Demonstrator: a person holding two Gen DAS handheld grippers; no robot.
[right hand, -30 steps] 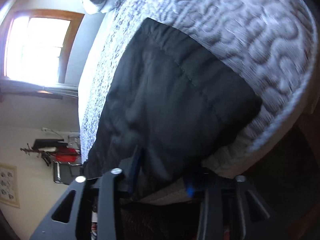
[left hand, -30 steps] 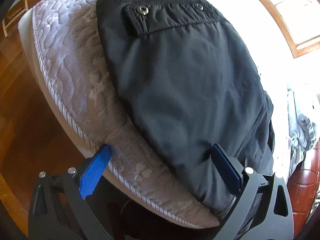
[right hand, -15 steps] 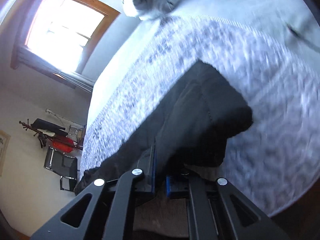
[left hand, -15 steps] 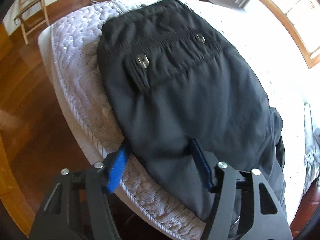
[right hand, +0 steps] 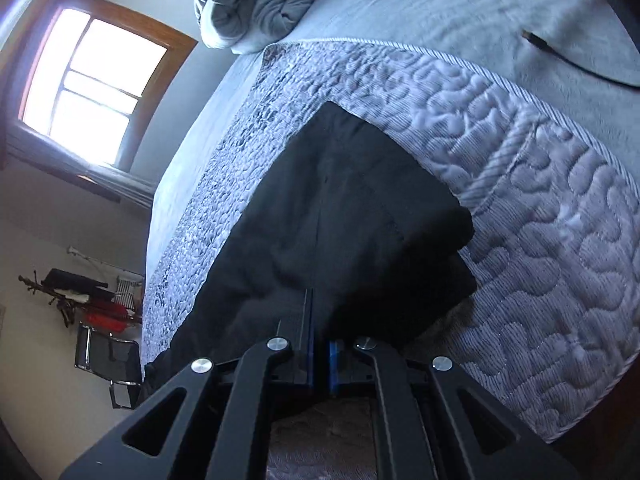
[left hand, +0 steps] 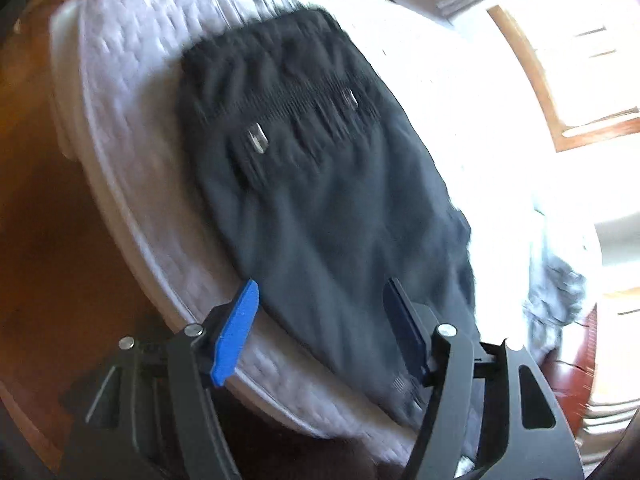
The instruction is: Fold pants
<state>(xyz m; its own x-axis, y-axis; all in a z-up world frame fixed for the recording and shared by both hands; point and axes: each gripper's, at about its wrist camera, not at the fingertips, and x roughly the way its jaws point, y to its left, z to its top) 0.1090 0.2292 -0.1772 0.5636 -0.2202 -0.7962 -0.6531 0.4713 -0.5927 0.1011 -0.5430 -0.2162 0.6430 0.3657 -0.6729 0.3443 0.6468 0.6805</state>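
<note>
Black pants (left hand: 332, 208) lie flat on the quilted mattress (left hand: 132, 148), waistband with two metal snaps at the far end. My left gripper (left hand: 320, 320) is open, its blue fingers straddling the near edge of the pants at the mattress edge. In the right wrist view the pants (right hand: 340, 216) drape over the mattress side, and my right gripper (right hand: 322, 364) is shut on the pants' lower edge, the fabric pinched between the blue pads.
A grey blanket (right hand: 264, 0) is bunched on the bed's far side. Wooden floor (left hand: 40, 264) lies left of the mattress. A window (right hand: 92, 92), a chair (right hand: 108, 364) and a coat rack (right hand: 76, 300) stand by the wall.
My right gripper closed on the pants' edge. My left gripper pulled back from the pants, and its jaws now stand wider than half a second ago.
</note>
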